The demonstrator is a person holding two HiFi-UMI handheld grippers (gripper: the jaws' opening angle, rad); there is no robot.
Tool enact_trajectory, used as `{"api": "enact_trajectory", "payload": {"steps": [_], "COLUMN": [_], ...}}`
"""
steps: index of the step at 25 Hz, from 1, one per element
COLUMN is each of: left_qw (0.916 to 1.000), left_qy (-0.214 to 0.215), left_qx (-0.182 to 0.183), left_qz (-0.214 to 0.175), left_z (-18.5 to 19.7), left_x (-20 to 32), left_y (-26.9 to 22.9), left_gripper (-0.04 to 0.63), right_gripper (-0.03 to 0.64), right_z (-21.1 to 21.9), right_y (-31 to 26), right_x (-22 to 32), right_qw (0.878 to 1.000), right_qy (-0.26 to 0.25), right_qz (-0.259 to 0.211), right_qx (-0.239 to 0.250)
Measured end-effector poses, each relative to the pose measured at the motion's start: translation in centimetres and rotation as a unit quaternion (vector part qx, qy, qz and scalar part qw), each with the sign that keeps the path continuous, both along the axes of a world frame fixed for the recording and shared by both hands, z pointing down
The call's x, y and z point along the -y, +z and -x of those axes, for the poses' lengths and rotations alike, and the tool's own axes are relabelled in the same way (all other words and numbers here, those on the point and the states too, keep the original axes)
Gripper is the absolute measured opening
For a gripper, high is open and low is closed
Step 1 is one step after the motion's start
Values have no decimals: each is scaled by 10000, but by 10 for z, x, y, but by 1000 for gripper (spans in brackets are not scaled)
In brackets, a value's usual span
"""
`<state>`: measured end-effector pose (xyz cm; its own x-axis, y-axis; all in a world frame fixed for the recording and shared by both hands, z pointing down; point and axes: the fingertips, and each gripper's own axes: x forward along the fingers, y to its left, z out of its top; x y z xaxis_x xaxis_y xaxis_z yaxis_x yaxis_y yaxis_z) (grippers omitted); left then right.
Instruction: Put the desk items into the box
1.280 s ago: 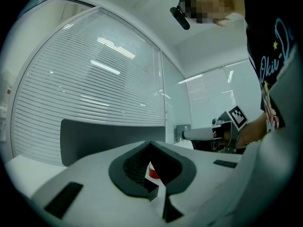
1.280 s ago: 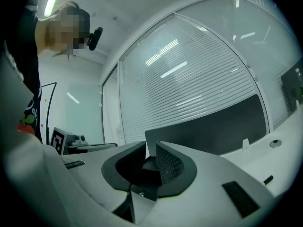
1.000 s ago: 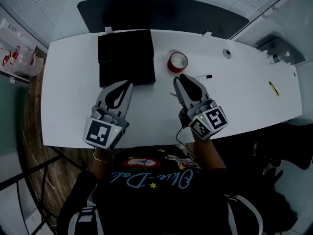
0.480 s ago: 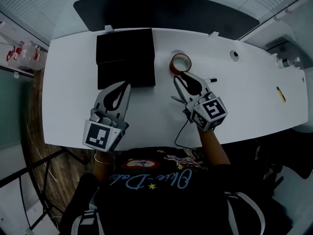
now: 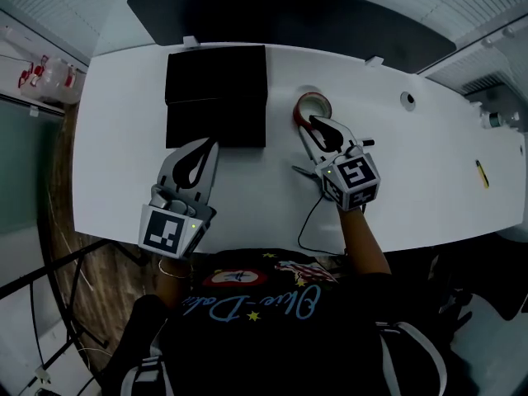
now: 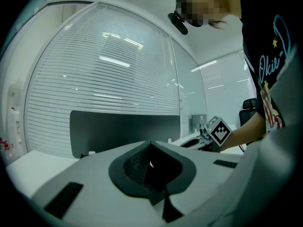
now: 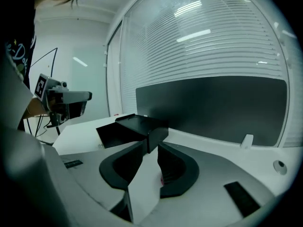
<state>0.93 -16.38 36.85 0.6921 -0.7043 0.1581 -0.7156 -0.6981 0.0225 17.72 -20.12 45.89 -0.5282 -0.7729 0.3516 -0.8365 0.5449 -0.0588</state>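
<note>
Our right gripper (image 5: pixel 310 123) has come forward and down over the tabletop (image 5: pixel 124 139) to the red tape roll (image 5: pixel 306 102) near the far edge. Its jaws have just been opening wide, with the roll's near rim at their tips, unpinched. Our left gripper (image 5: pixel 214 143) is narrow, jaws together on nothing, just short of the black box (image 5: pixel 216 96) left of the roll.

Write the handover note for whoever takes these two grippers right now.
Left gripper: shut, empty, held just in front of the black box.
Right gripper: jaws apart, just been opening; tips at the red tape roll, not gripping it.
Items: tape roll, black marker and yellow pen-like item all lie on the white desk; box is open.
Done: nothing seen boxed, though its inside is dark.
Left: grip the tape, box it, then the marker and yellow item.
</note>
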Motion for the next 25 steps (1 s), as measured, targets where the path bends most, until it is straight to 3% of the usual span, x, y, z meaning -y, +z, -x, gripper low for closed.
{"api": "enact_trajectory", "payload": {"steps": [6, 11, 21, 25], "left_qw": [9998, 9994, 9987, 9986], "left_qy": [-170, -293, -416, -437], "left_qx": [55, 191, 258, 264], "left_qz": [28, 72, 115, 99], "left_z": [6, 14, 25, 28], "left_x": [1, 2, 5, 5], "left_y": [4, 10, 11, 10], "left_gripper": [-9, -9, -9, -9], "right_gripper": [101, 104, 110, 110], "right_z": [4, 6, 2, 3], "right_y": [29, 43, 70, 77], "right_x": [8, 11, 19, 20], "right_qw": [9970, 9874, 9713, 9691], "right_qy": [-330, -482, -734, -840], "right_qz": [224, 309, 465, 587], "right_qx": [-664, -1473, -2216, -2246]}}
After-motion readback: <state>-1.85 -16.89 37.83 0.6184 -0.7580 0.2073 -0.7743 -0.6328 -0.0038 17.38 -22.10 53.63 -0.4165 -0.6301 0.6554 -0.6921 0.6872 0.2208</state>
